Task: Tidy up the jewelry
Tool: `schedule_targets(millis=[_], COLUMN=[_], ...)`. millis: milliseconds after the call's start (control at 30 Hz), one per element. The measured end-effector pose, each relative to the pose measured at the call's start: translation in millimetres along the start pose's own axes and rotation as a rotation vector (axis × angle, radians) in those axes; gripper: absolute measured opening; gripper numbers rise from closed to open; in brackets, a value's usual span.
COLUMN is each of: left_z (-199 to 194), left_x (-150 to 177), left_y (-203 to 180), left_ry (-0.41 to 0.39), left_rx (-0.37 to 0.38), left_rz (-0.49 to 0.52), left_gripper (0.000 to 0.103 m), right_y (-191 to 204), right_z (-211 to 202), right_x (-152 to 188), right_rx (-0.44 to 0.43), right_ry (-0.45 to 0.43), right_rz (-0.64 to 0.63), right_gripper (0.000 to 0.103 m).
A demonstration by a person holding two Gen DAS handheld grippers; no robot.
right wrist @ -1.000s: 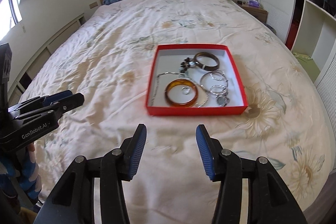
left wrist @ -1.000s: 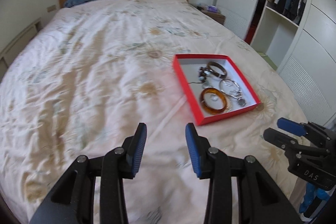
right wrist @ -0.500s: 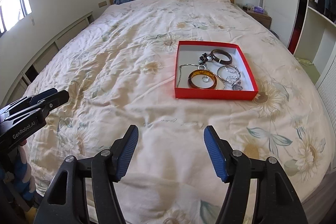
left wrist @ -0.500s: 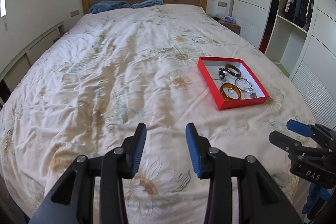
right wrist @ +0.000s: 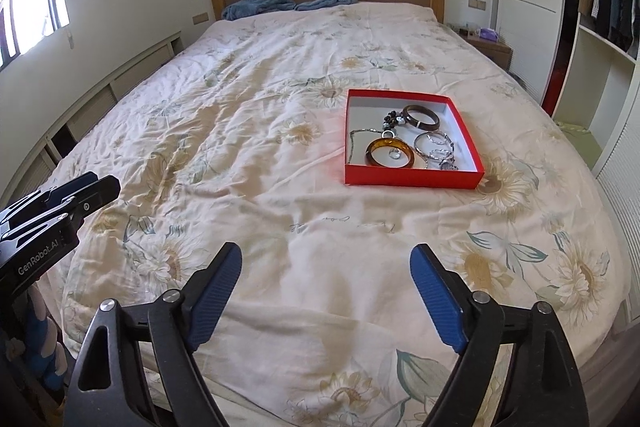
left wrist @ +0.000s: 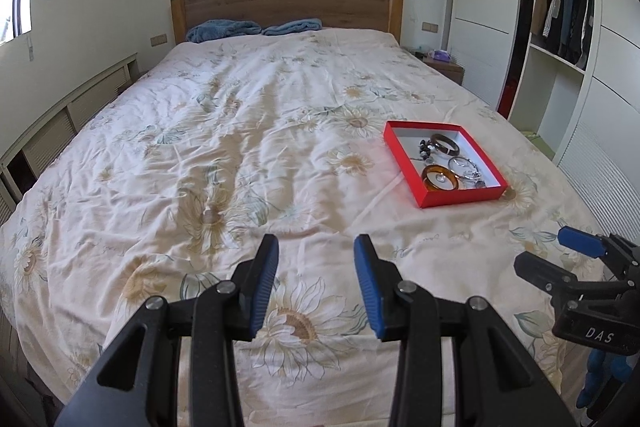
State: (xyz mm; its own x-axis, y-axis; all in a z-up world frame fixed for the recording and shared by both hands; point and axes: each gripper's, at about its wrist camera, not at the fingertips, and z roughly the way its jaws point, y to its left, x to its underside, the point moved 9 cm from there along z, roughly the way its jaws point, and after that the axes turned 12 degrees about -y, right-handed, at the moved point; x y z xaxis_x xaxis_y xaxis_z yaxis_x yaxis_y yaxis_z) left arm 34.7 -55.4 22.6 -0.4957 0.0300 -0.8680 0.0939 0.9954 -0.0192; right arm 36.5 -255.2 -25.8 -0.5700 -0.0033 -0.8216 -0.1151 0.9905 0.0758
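A shallow red box [right wrist: 412, 180] [left wrist: 460, 198] lies on the bed's right half. Inside it sit an amber bangle [right wrist: 390, 153] [left wrist: 441, 177], a dark brown bangle [right wrist: 421, 117] [left wrist: 445, 143], silver bangles [right wrist: 434, 143], dark beads [right wrist: 394, 119] and a thin chain [right wrist: 352, 143]. My left gripper [left wrist: 316, 261] hovers open over the bed's near end with nothing between its fingers. My right gripper [right wrist: 326, 267] also hangs over the near end, well short of the box, its jaws opening wide and empty.
The bed [left wrist: 240, 131] has a floral quilt, a wooden headboard [left wrist: 280, 5] and blue pillows [left wrist: 224, 29]. A nightstand [left wrist: 444, 67] and an open wardrobe [left wrist: 560, 27] stand to the right. Low cabinets [right wrist: 100, 95] run under the window at left.
Both grippers have pulled back from the box, which now looks smaller and farther. The right gripper's jaws have spread much wider. The left gripper's gap stayed the same.
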Motion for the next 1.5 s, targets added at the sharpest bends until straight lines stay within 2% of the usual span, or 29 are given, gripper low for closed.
schedule_targets(millis=[300, 433, 700, 967, 1500], left_z=[-8.7, -13.0, -20.2, -22.5, -24.4], left_x=[4.1, 5.0, 4.5, 5.1, 9.3], left_y=[2.4, 3.9, 4.9, 5.1, 7.6], left_ry=[-0.006, -0.012, -0.026, -0.026, -0.015], left_rx=[-0.009, -0.015, -0.019, -0.020, -0.024], left_rz=[-0.005, -0.006, -0.010, -0.011, -0.012], left_gripper=[0.038, 0.045, 0.046, 0.059, 0.061], right_y=[-1.8, -3.4, -2.6, 0.6, 0.5], right_z=[-14.7, -17.9, -21.7, -24.5, -24.3], right_x=[-1.9, -3.3, -0.6, -0.8, -3.1], right_rx=[0.029, 0.040, 0.042, 0.056, 0.078], right_ry=[-0.041, -0.056, -0.064, -0.083, -0.103], right_rz=[-0.010, -0.007, -0.018, -0.036, -0.058], right_gripper=[0.103, 0.103, 0.103, 0.103, 0.103])
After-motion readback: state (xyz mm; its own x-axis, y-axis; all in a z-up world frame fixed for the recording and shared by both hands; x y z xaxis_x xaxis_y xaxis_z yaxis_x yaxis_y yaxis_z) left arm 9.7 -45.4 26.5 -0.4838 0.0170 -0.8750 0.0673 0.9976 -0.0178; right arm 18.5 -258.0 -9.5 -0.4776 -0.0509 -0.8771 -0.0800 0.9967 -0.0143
